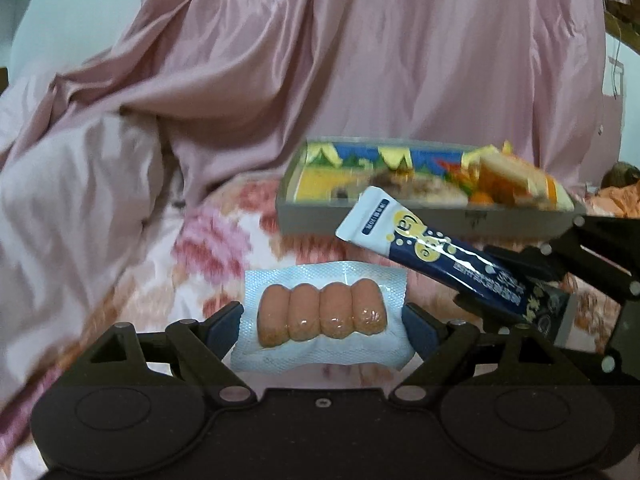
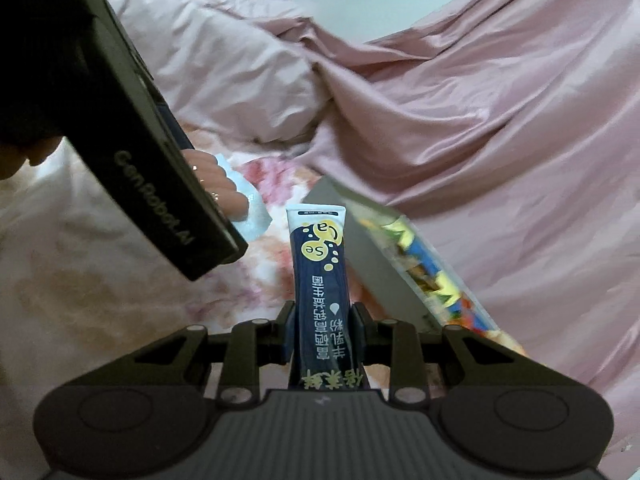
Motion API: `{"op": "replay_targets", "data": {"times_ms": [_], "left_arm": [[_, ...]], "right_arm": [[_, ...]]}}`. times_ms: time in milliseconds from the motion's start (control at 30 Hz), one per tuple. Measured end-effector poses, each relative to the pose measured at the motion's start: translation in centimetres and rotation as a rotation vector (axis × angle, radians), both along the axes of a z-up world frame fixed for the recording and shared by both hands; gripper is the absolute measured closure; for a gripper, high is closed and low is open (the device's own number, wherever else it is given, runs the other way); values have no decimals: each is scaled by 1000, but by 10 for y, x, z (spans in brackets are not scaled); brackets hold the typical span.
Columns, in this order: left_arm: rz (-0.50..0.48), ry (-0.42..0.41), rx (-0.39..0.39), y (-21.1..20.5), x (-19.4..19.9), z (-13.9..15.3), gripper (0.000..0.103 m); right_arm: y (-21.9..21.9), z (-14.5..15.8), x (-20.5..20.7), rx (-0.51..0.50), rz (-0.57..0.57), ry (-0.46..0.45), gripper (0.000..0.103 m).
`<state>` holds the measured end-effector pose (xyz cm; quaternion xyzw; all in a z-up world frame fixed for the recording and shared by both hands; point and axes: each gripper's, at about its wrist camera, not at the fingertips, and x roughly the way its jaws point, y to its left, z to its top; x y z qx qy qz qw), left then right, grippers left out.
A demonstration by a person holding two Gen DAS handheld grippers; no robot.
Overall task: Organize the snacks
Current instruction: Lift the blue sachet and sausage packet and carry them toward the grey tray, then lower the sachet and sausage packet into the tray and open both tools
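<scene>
Two hand-held grippers hover over a bed covered with a floral sheet (image 1: 224,248) and a rumpled pink quilt (image 1: 280,80). The left gripper (image 1: 323,320) is clamped on a clear vacuum pack of four small sausages (image 1: 322,314), its two fingers pressing the pack's left and right edges and holding it flat above the sheet. From the right wrist view, the same sausage pack (image 2: 224,188) peeks out from behind the dark body of the left gripper at upper left. The right gripper (image 2: 322,328) is clamped on a long navy and white powder sachet (image 2: 320,276), which sticks straight out between its fingers, white end forward. In the left wrist view that sachet (image 1: 424,248) slants up to the left, just right of the sausages. Beyond both packs a shallow grey box (image 1: 400,222) with a colourful printed lining rests on the sheet, with blurred snack packets (image 1: 512,180) at its right end.
</scene>
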<state>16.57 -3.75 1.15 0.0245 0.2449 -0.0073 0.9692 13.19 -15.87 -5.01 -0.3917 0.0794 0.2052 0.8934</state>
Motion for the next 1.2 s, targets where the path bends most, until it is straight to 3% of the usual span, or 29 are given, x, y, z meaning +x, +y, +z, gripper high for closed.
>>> {"op": "replay_targets", "data": {"times_ms": [333,567,833,1200], "left_arm": [[41,-89,-8,-22,52,45,17],[70,-97,-24,-38,100,64,17],[121,-36,-89,-42,154,65,17],[129,16,-80,-57,186,47,17]], "right_arm": [[-21,36,34,136,-89,-86,71],[-39,56,65,238,-149,-95,71],[-43,69,110,350,-177,-56,71],[-61,66,156,452,-237,30,71]]}}
